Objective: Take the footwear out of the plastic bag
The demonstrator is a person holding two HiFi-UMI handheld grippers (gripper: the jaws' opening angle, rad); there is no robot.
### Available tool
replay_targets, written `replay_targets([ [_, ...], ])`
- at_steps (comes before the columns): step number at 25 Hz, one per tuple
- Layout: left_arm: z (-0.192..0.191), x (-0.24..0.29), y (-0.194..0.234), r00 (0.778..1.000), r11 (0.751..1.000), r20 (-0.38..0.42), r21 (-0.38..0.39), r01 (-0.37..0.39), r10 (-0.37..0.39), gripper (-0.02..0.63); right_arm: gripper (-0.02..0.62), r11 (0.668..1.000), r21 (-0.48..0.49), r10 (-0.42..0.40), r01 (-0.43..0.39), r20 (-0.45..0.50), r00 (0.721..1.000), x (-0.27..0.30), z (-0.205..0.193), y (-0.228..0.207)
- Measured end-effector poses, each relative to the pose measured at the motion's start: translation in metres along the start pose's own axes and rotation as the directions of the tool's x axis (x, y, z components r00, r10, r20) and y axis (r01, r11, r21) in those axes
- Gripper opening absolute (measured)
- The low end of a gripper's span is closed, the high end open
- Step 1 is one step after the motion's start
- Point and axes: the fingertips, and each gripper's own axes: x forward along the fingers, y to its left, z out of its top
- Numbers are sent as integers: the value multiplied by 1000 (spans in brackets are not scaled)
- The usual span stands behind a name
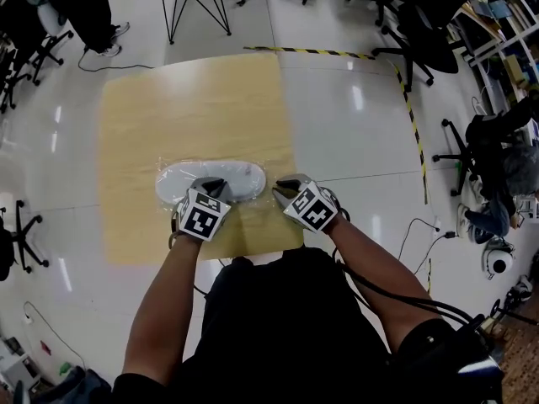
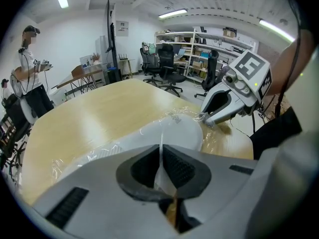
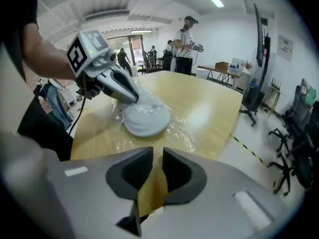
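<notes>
A white flat slipper (image 1: 221,178) (image 2: 174,131) (image 3: 145,119) lies inside a clear plastic bag (image 1: 173,168) (image 2: 99,153) (image 3: 182,128) on the wooden table (image 1: 168,116). My left gripper (image 1: 212,183) (image 2: 161,166) (image 3: 132,97) is over the slipper's near side, shut on a thin fold of the bag's film. My right gripper (image 1: 280,189) (image 2: 205,119) (image 3: 158,171) is at the bag's right end. Its jaws are almost together and pinch the clear film at the bag's edge, with the wood showing through. The slipper is fully inside the bag.
The table's near edge (image 1: 253,247) is right under both grippers. Yellow-black tape (image 1: 413,116) marks the floor to the right. Office chairs (image 1: 421,32), tripod legs (image 1: 189,7) and shelves (image 2: 199,49) surround the table. A person (image 2: 27,68) stands beyond its far side.
</notes>
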Motion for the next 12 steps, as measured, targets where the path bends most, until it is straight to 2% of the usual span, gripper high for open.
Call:
replay_targets([
  [2,-3,1,-2,1000,1000,5,3,0,0,29,47,1000,29,11,-10,-16,1000,-8,-14,1],
  [4,-3,1,0,1000,1000,10,7,4,-4,28,36,998,50,-40,44,-71,997,-15,-21,-9],
  [6,-2,0,3,1000,1000,19,6,13,-13,28,18,991,97,-87,93,-65,994,-19,-10,-19],
  [7,0,-1,4,999,1000,29,6,19,-19,28,17,987,143,-73,77,-30,997,-17,1,-18],
  [9,2,-3,2,998,999,45,-2,33,-33,25,26,968,249,15,-26,45,999,-9,20,-7],
  [12,0,-1,-1,998,999,50,-12,49,-48,25,111,905,402,116,-142,88,989,6,31,1],
])
